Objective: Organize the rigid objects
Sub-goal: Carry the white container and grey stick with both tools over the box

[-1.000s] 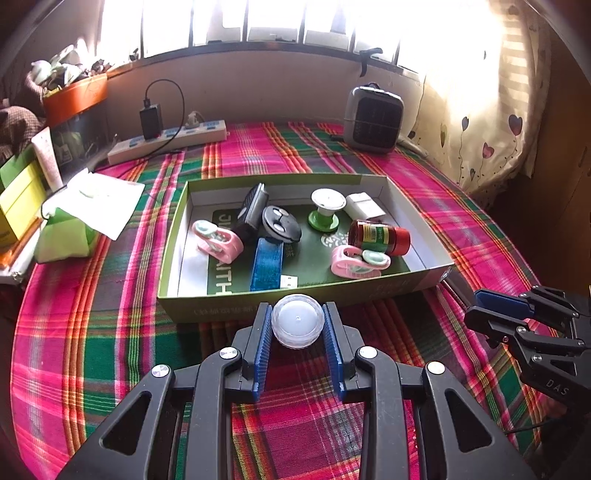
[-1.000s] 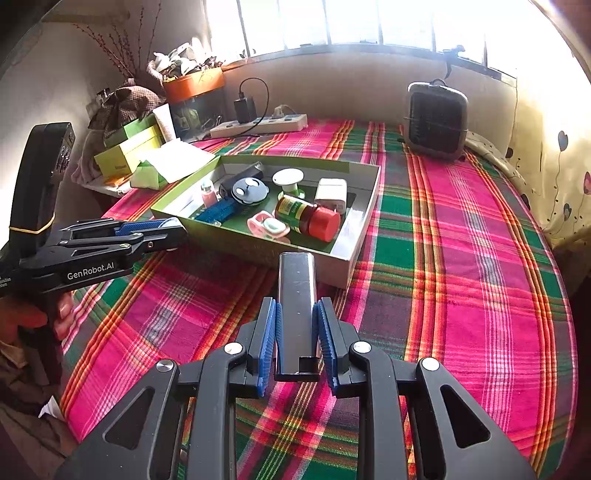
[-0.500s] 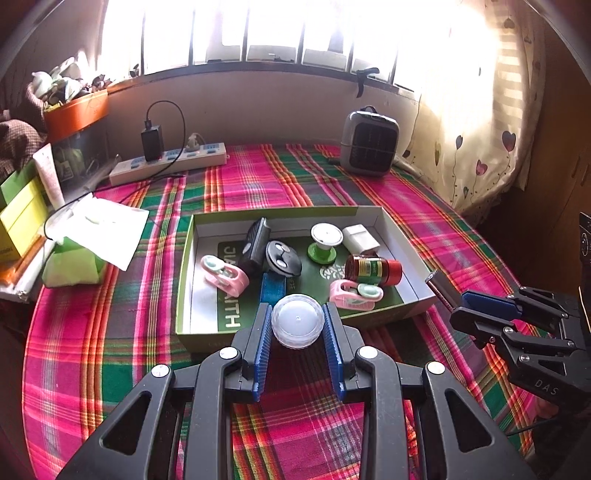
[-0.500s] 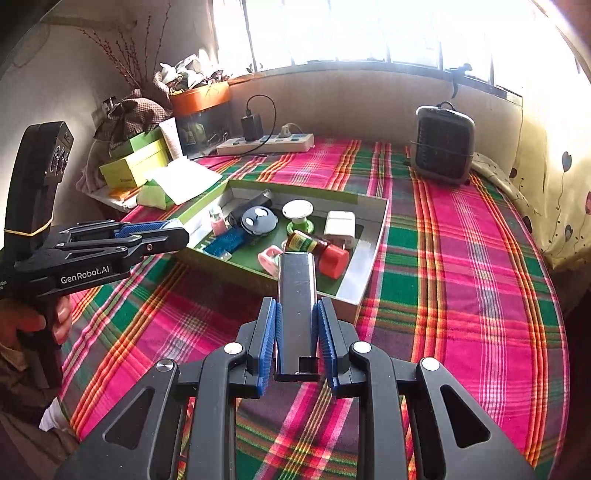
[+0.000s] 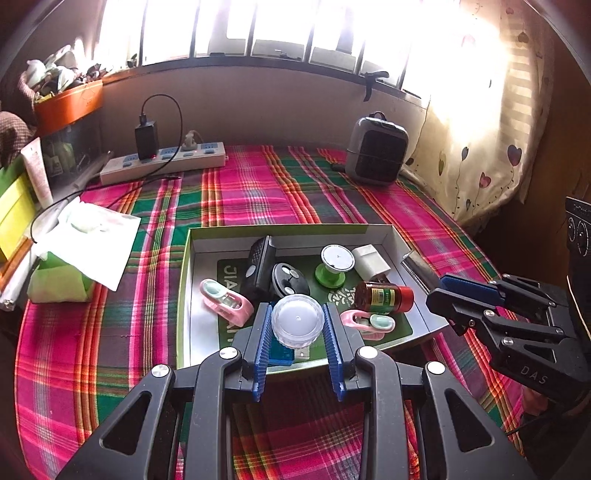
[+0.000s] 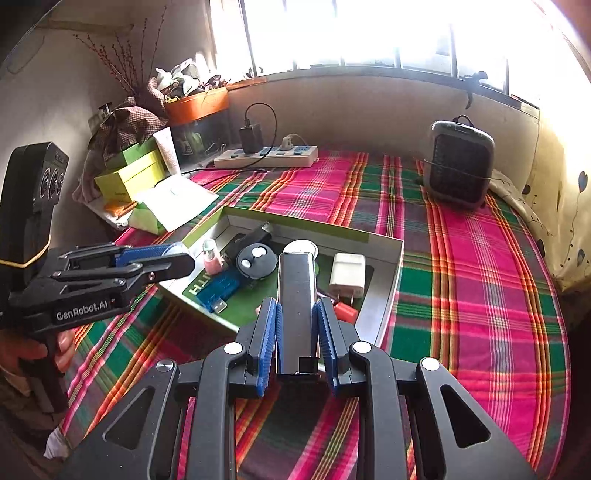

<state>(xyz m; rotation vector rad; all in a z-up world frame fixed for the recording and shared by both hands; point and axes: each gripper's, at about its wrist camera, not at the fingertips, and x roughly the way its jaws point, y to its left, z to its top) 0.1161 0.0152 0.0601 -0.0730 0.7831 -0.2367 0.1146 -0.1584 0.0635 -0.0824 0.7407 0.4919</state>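
Left wrist view: left gripper (image 5: pixel 297 325) fingers clamped on jar (image 5: pixel 297 320), over box (image 5: pixel 280 230) near edge. Right gripper (image 6: pixel 297 325) fingers clamped on bar (image 6: pixel 297 295). Advice: lower each into free gap, release low, avoid bottle (image 5: pixel 384 295).

I'm in a home: plaid cloth (image 5: pixel 258 192) spread below a barred window (image 5: pixel 258 26), heart-print curtain (image 5: pixel 491 147) upper right, power strip (image 5: pixel 166 162) and small heater (image 5: pixel 376 153) against the back wall.
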